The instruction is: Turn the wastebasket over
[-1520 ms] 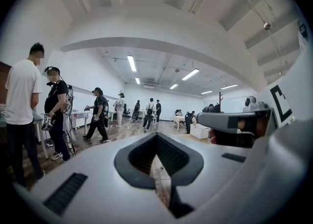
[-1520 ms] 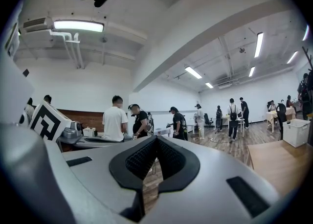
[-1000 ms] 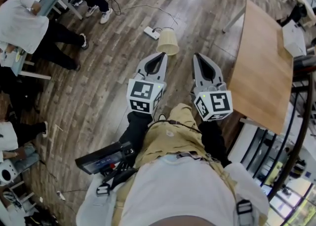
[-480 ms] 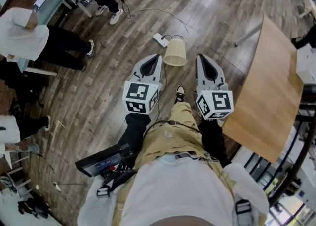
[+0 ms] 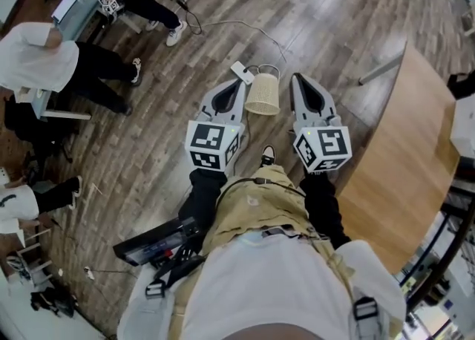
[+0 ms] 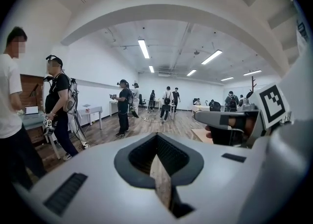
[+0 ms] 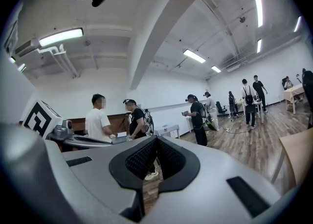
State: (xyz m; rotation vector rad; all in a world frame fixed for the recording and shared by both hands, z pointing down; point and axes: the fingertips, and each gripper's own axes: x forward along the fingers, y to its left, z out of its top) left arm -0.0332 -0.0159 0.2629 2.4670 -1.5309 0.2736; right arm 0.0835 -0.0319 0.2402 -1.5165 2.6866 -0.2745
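A cream mesh wastebasket (image 5: 263,93) stands on the wooden floor, its dark-rimmed end pointing away from me. In the head view it shows between the tips of both grippers, lower down than they are. My left gripper (image 5: 239,83) is to its left and my right gripper (image 5: 297,79) to its right, both held above the floor and apart from it. Each pair of jaws is closed together with nothing between them. In the left gripper view the left gripper (image 6: 157,136) looks across the room, and so does the right gripper (image 7: 155,140) in its own view. Neither gripper view shows the basket.
A white power strip (image 5: 242,73) with its cable lies just beyond the basket. A wooden table (image 5: 404,145) stands at the right. Several people (image 5: 44,56) stand round a small table at the far left. My shoe (image 5: 268,155) is behind the basket.
I have walked forward. The basket has come from beyond the gripper tips to between them, and the wooden table has slid toward the right edge. Both grippers stay shut.
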